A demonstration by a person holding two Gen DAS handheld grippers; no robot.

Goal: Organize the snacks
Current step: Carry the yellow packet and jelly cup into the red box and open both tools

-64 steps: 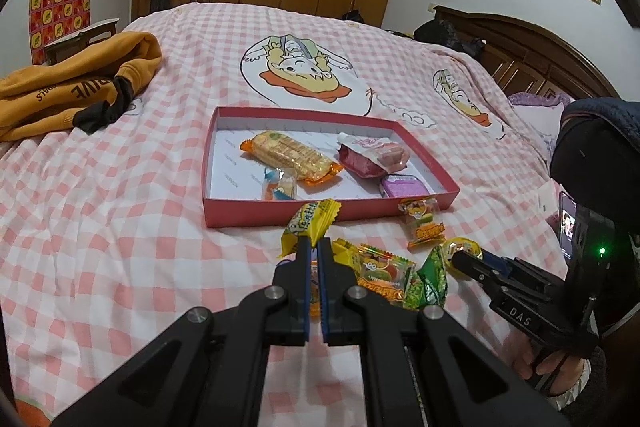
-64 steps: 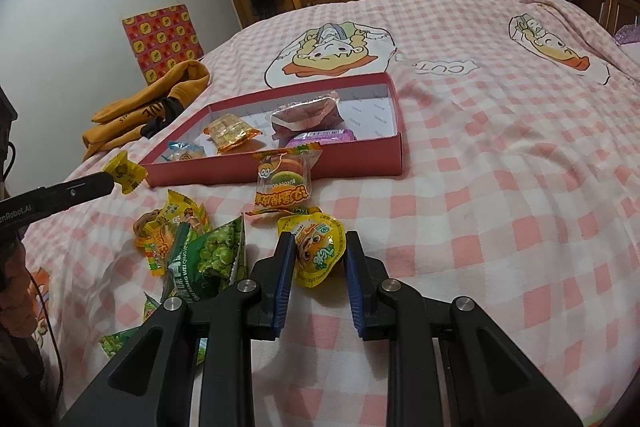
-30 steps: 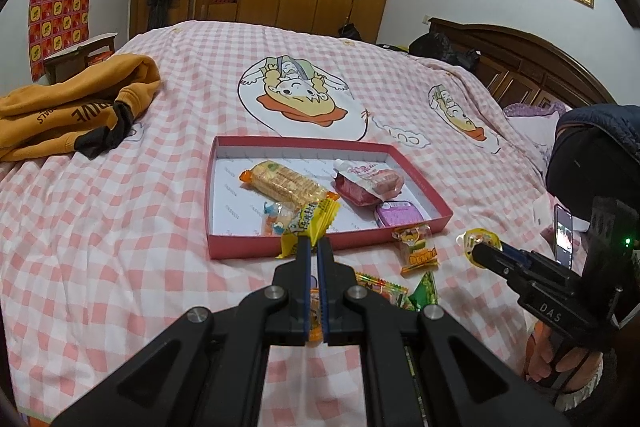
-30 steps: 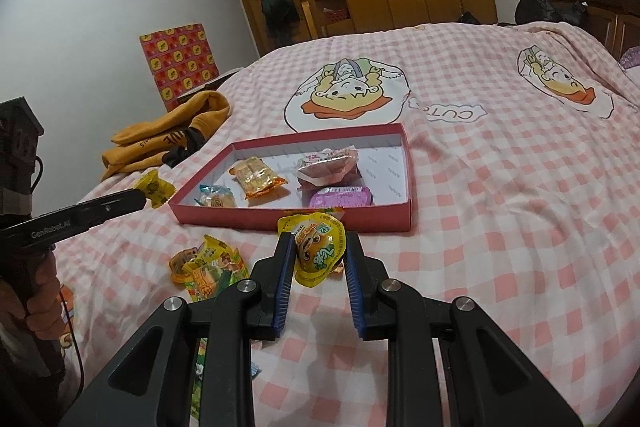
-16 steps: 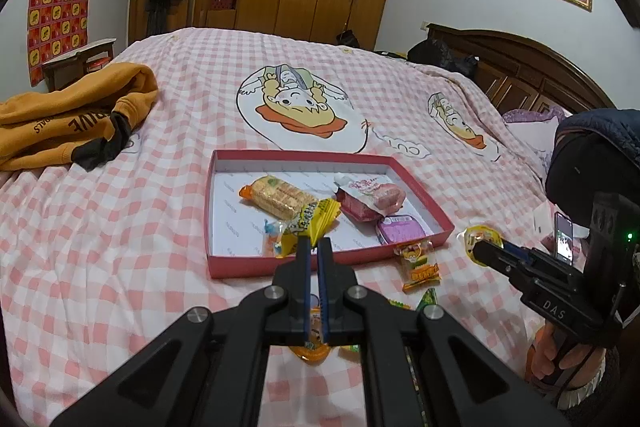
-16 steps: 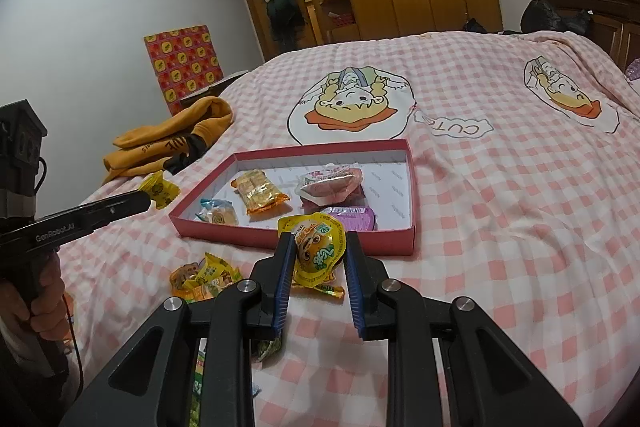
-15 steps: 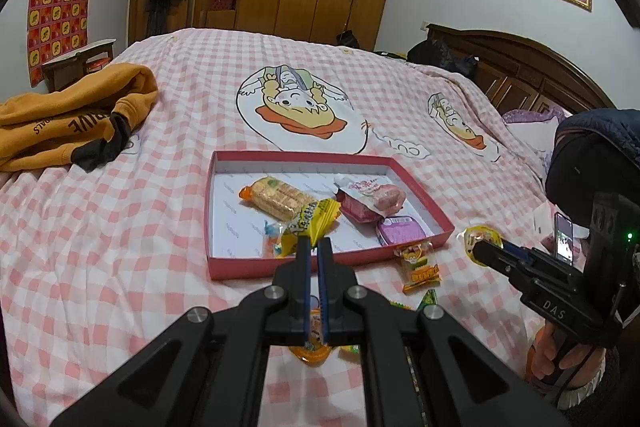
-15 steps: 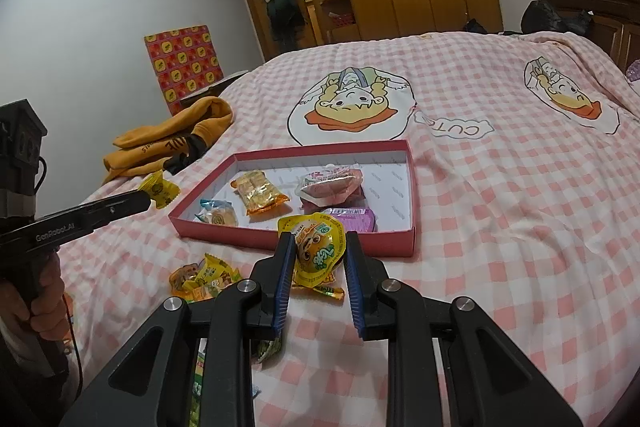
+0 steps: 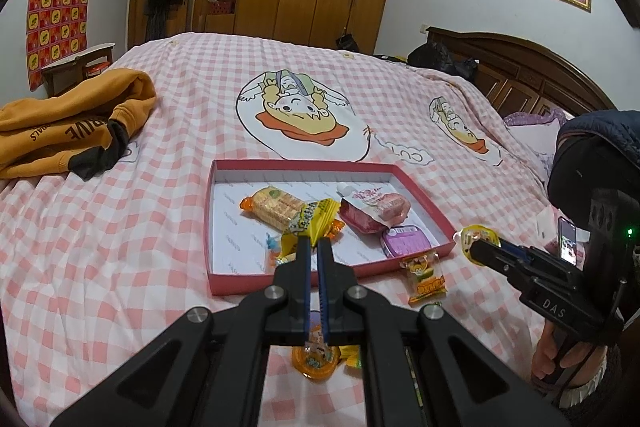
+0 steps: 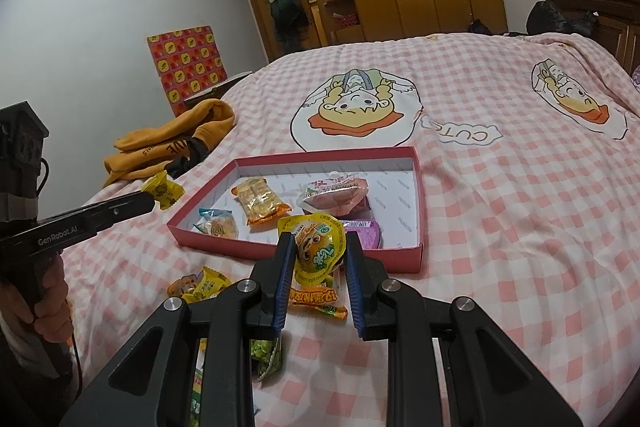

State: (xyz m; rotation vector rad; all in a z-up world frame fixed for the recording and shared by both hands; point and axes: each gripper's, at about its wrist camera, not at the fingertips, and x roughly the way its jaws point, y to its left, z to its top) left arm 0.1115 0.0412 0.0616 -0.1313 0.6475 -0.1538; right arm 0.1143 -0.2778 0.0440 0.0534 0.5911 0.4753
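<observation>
While the left gripper (image 9: pixel 313 250) clamps a yellow candy (image 9: pixel 311 219) pointing upward mid-frame, the right gripper (image 10: pixel 317 254) grips an upright jelly cup (image 10: pixel 318 251) before the red tray (image 10: pixel 320 255).

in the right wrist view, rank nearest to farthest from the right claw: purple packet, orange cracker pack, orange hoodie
1. Purple packet: in the red box, near corner, just beyond the right claw, which grips a yellow jelly cup.
2. Orange cracker pack: mid-box, further left.
3. Orange hoodie: outside the box, far left on the bed.
</observation>
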